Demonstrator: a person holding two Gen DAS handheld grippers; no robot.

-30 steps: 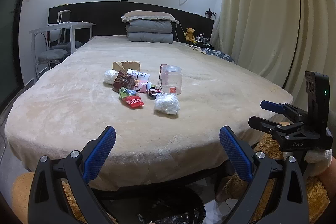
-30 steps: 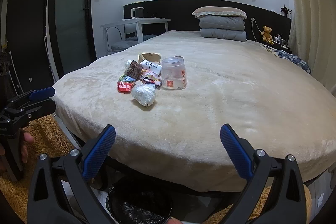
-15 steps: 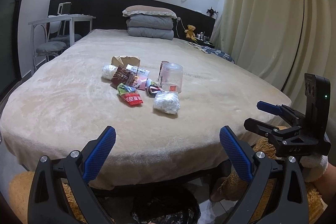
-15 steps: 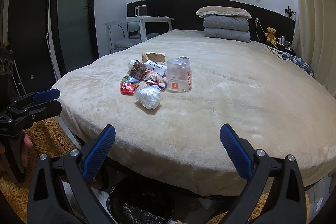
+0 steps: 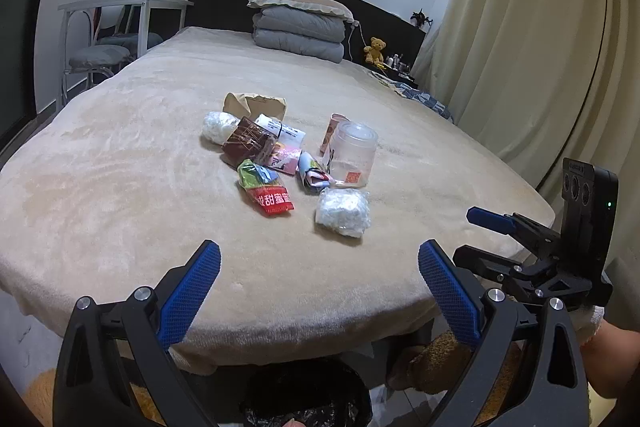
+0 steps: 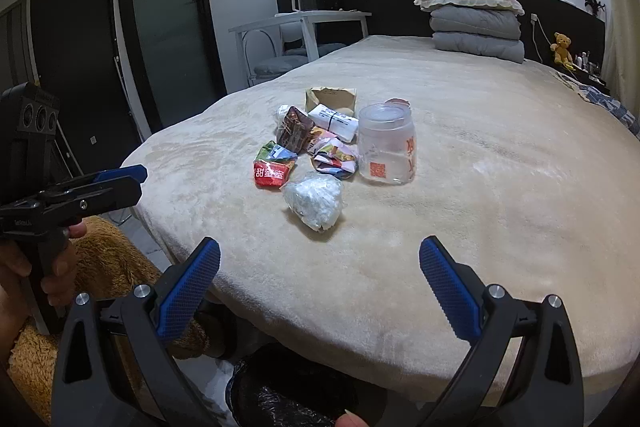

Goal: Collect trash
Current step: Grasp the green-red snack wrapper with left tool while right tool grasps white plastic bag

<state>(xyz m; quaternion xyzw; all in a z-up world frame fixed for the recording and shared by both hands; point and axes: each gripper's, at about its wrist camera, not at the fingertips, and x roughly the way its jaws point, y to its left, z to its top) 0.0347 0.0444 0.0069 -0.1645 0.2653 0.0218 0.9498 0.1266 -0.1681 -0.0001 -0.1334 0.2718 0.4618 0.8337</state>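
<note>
**Trash heap mid-bed, both grippers wide at the edge**

The trash pile (image 5: 280, 163) lies mid-bed (image 5: 100, 195), bare blanket all round. The red wrapper (image 5: 272, 201) bears Chinese characters; the clear jar (image 6: 386, 149) carries a red seal. Left gripper (image 5: 320, 291) and right gripper (image 6: 320, 287) gape wide, holding nothing, above the black-lined bin (image 6: 280, 395).

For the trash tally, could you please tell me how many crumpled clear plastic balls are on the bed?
2: the near plastic ball lies at the pile's front, before the clear jar; the far plastic ball lies at the back left, beside the brown paper bag. Wrappers could hide more.
</note>
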